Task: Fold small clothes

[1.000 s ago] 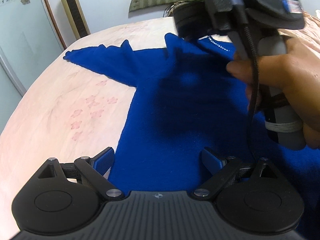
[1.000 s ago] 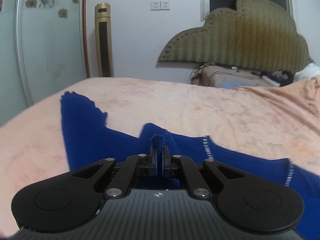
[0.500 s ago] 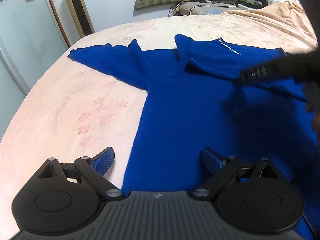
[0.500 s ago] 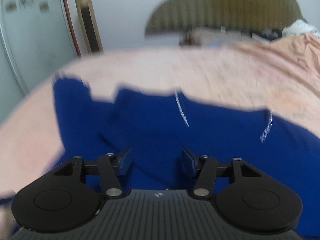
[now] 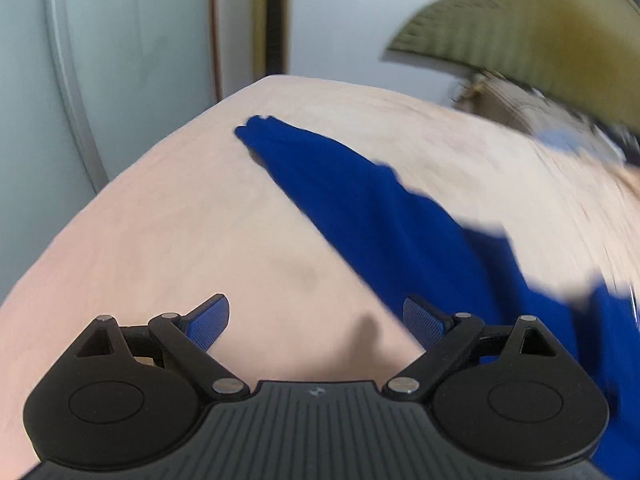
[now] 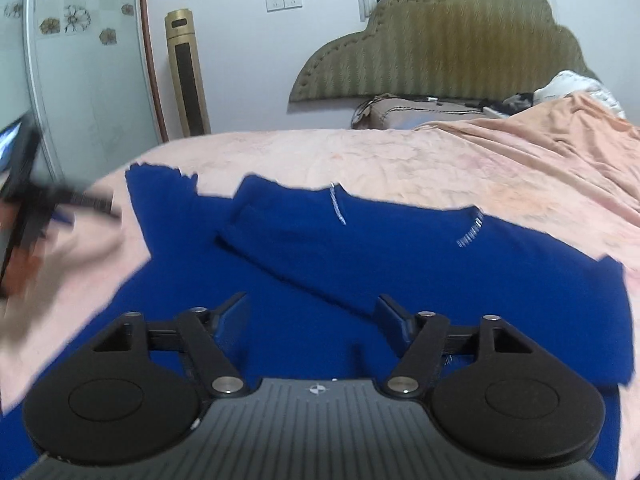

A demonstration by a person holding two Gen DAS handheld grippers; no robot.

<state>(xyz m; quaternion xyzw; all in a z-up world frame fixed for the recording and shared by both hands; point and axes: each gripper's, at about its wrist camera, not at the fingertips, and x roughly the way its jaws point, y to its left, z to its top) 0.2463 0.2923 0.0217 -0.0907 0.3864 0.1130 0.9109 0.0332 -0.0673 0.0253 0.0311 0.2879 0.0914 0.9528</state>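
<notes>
Left wrist view first: I see my left gripper with its blue pads spread wide and nothing between them, poised over bare peach bedsheet. The picture is smeared, but a long blue sleeve of the sweater runs from the far left corner of the bed diagonally toward the lower right, passing just beside my right-hand pad; whether pad and cloth touch I cannot tell. A padded olive headboard blurs across the upper right. Right wrist view next: my right gripper has its jaws opening, and they grip nothing; the blue sweater lies spread on the sheet below and ahead of them. One sleeve is folded across the chest as a raised band, while the other reaches toward the far left corner. Pale stitching marks the neckline. At the left edge my other gripper shows as a dark blur. A gold tower fan stands against the wall.
</notes>
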